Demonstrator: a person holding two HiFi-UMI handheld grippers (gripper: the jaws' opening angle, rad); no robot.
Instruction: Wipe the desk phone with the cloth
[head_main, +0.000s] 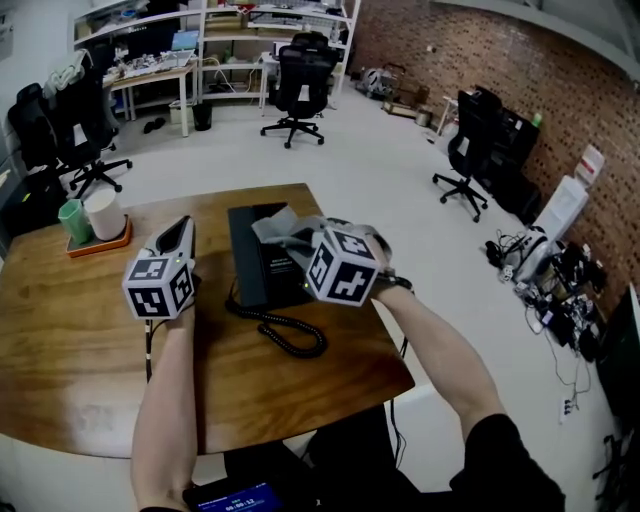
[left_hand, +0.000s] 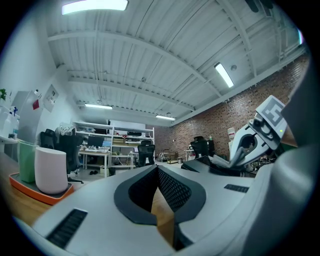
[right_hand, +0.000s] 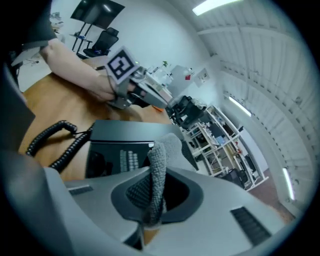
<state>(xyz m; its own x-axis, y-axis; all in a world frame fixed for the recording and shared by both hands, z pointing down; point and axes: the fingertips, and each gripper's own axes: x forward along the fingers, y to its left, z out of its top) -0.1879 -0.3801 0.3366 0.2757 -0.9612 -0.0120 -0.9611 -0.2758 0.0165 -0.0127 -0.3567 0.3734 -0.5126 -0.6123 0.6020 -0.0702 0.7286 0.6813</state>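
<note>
My right gripper (right_hand: 154, 172) is clenched on the grey cloth (right_hand: 161, 150), which I hold over the black desk phone (right_hand: 120, 136) in the middle of the wooden desk (head_main: 90, 330). My left gripper (left_hand: 156, 170) is pinched closed on nothing, just left of the phone. The coiled cord (head_main: 285, 335) lies on the phone's near side.

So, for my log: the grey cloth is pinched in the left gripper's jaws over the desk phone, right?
Not the left: the cloth is pinched in the jaws of the right gripper, over the desk phone, as the right gripper view shows.
</note>
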